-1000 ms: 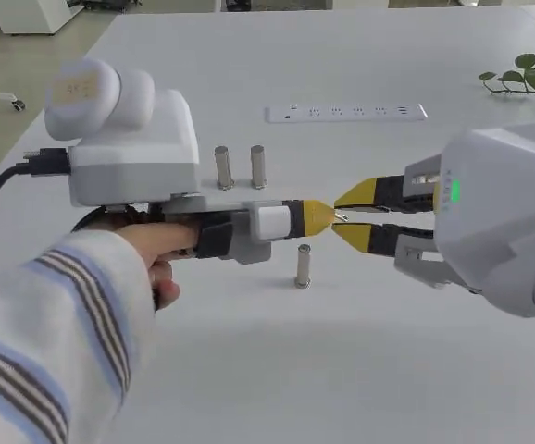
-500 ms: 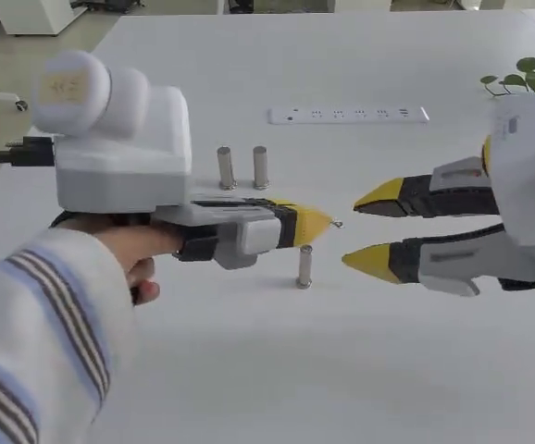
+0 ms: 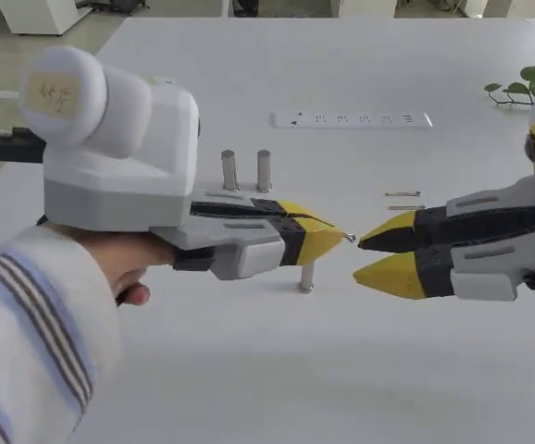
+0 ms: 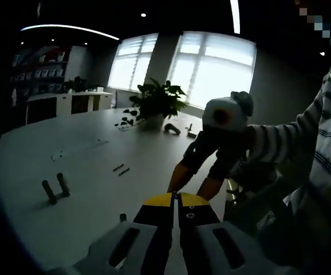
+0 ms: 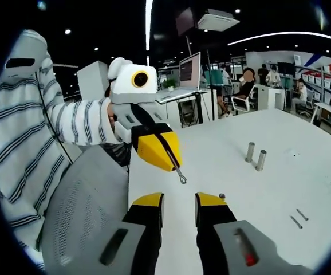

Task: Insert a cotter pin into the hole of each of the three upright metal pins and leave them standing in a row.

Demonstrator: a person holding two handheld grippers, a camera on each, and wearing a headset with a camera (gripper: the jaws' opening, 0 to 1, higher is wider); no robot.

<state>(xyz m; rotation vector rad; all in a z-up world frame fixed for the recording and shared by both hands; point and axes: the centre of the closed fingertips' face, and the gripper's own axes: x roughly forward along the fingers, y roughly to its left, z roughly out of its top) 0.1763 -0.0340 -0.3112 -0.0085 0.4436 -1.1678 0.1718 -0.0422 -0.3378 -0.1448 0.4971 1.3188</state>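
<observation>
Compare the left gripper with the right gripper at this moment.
The left gripper is shut on a cotter pin; the right gripper is open and holds nothing. In the head view the left gripper points right, the right gripper points left. Both have yellow tips.

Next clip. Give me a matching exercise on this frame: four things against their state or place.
Things:
1. left gripper
2. right gripper
3. spare cotter pins
4. power strip

States or places:
A. open, holding nothing
B. far across the table, beyond the back metal pins
C. shut on a cotter pin
D. lying flat on the table, right of the back metal pins

Pairs: 1-C; 2-A; 3-D; 4-B
</observation>
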